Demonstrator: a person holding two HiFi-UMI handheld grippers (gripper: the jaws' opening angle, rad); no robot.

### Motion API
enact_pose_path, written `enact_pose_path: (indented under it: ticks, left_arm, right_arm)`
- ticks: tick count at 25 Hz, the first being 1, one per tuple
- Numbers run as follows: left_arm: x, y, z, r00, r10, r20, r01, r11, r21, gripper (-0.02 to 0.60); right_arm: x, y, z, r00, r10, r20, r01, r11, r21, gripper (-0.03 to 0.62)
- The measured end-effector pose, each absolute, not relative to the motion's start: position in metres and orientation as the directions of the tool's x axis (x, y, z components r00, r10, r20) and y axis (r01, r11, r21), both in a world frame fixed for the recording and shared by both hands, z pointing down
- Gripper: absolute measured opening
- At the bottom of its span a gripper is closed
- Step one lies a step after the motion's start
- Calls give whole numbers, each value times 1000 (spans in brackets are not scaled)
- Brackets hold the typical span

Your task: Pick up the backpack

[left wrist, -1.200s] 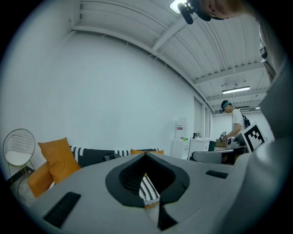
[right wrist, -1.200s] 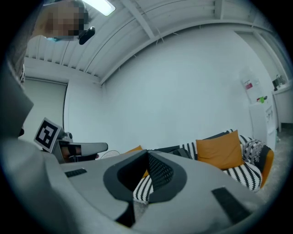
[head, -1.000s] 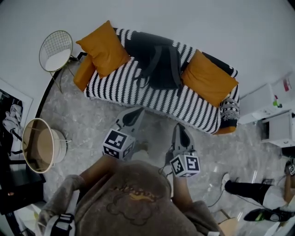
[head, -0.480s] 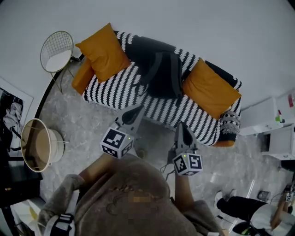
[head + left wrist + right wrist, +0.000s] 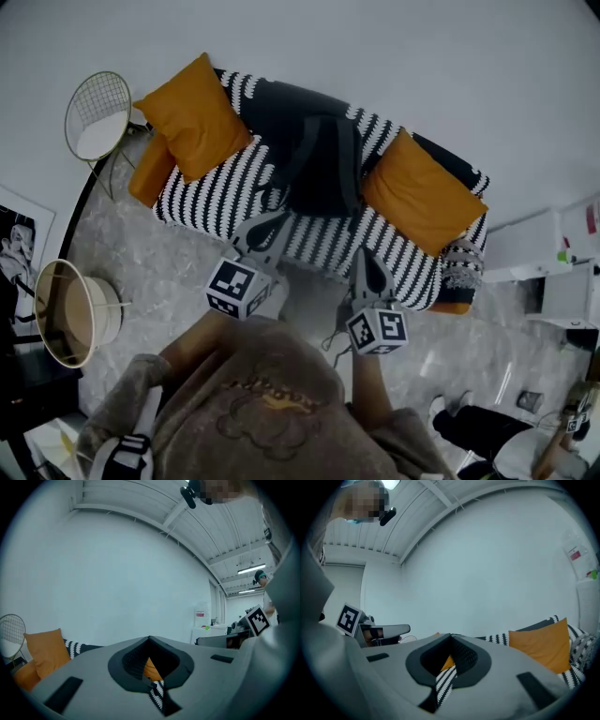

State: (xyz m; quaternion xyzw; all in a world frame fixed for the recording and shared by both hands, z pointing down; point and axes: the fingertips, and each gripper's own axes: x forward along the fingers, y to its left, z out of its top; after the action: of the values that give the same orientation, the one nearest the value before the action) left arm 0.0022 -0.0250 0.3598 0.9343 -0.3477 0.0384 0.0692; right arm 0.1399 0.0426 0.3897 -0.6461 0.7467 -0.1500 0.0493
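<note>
While the dark grey fabric backpack (image 5: 314, 159) slumps on the striped black-and-white sofa (image 5: 211, 192), I aim left gripper (image 5: 278, 221) and right gripper (image 5: 367, 255) at it, jaws clenched, empty.

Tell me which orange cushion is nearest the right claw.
The cushion right of the backpack; the other cushion sits at the sofa's left end.

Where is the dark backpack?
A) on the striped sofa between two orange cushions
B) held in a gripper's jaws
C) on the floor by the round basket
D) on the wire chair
A: the backpack lies on the striped sofa, with an orange cushion on one side and a second orange cushion on the other.
</note>
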Motion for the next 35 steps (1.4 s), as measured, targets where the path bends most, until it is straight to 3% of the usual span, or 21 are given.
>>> enact_pose_path:
  ticks: [15,35]
  left_arm:
    - [53,-191,384,812,-563,153,-582,-802,136,2]
    - [93,-313,433,769,-606,204,-636,-757,152,2]
  right_arm:
    - [162,-141,396,-204,-970,135,-937,153,-315,5]
    - [213,-266,442,-149,-978,145,-940,95,-328,5]
